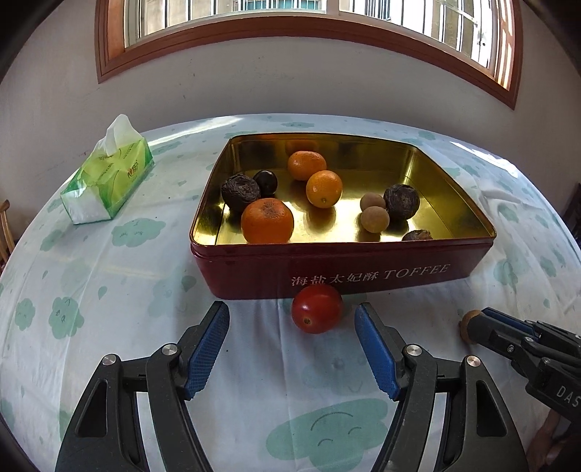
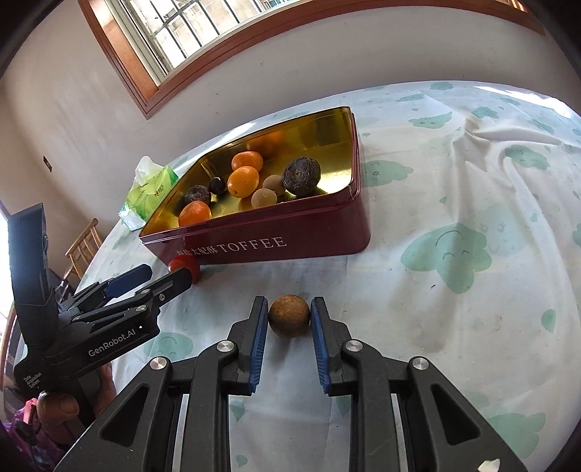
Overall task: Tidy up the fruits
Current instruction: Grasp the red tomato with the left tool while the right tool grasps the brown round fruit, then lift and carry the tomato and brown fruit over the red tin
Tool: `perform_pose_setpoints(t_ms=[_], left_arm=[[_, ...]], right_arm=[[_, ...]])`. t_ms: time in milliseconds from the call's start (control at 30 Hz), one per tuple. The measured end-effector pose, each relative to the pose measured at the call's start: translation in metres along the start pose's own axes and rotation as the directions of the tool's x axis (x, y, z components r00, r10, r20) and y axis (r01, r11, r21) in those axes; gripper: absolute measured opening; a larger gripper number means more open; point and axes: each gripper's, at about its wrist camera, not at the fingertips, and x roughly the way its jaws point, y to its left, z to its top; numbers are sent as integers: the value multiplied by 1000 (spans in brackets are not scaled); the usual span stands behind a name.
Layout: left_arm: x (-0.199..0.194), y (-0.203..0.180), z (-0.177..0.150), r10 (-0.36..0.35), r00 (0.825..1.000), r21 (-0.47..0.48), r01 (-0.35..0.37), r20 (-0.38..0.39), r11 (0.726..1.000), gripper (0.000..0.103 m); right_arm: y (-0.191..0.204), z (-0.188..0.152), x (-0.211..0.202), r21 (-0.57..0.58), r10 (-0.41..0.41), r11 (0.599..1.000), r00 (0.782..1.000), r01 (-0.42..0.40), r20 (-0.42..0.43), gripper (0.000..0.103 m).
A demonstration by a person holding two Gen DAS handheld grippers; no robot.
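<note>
My right gripper (image 2: pixel 289 316) clamps one brown fruit (image 2: pixel 289 316); my left gripper (image 1: pixel 292 319) gapes, one tomato (image 1: pixel 316 308) just ahead, untouched.

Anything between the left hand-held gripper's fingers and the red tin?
Only the red cherry tomato, against the red toffee tin, ahead of the left hand-held gripper; left wrist view.

A white cloth (image 1: pixel 120 276) printed with pale green cloud faces covers the desk; it is wrinkled toward the far right corner. A green tissue pack (image 1: pixel 109 178) lies near the far left edge, one white tissue protruding from its top. A wood-framed window (image 1: pixel 290 21) is set in the white wall (image 1: pixel 254 87) behind. A wooden chair (image 2: pixel 82 247) stands beyond the left edge.
</note>
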Motion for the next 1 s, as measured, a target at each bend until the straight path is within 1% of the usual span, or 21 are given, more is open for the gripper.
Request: perform_pose_setpoints(t_ms=[33,67,100,133,167,267,367,467,533,700,833,900,1000], left_arm=[[3,-1,0,-4,1000,-4,4,-8,1000,65],[6,-2,0,-9,1000,-3,9,-18,1000,58],[9,-4,-1,-12,999,3,12,-37,1000,44],[12,-6,-1,-20,999,10,21,-51,1000,37],[10,-7,-1,-16,999,13,16,-41,1000,31],[2,-6,-5,-30,999,-5,30,-15,1000,31],[-18,-4,-14,-53,998,-50,55,37,997,31],[-41,-1,-18,-61,995,-80,67,82,995,31],[-56,2,-16,-68,991,-95,79,119,992,31],[-81,6,-7,-45,980,-118,69,192,991,31],[-92,10,-5,-17,976,-123,45,218,991,31],[-97,12,-6,-13,974,-128,43,228,991,31],[-106,13,-6,14,968,-128,19,251,992,31]], right_arm=[[0,0,0,2,6,1000,1000,-6,-3,22],[0,0,1,2,9,1000,1000,-9,-7,22],[1,-1,2,-2,9,1000,1000,-10,-11,22],[2,-1,3,-6,8,1000,1000,-8,-14,22],[3,-1,4,-10,8,1000,1000,-8,-19,22],[5,-1,5,-19,4,1000,1000,-5,-25,22],[5,-1,4,-18,1,1000,1000,-1,-21,22],[12,-3,-6,-49,-14,999,1000,15,23,22],[19,-6,-18,-57,19,998,998,-16,57,22],[44,-6,-47,-118,21,993,991,-5,136,22],[59,-5,-65,-160,17,987,984,12,180,22],[64,-5,-73,-165,22,986,979,12,201,22],[72,-5,-85,-179,21,984,973,21,229,22]])
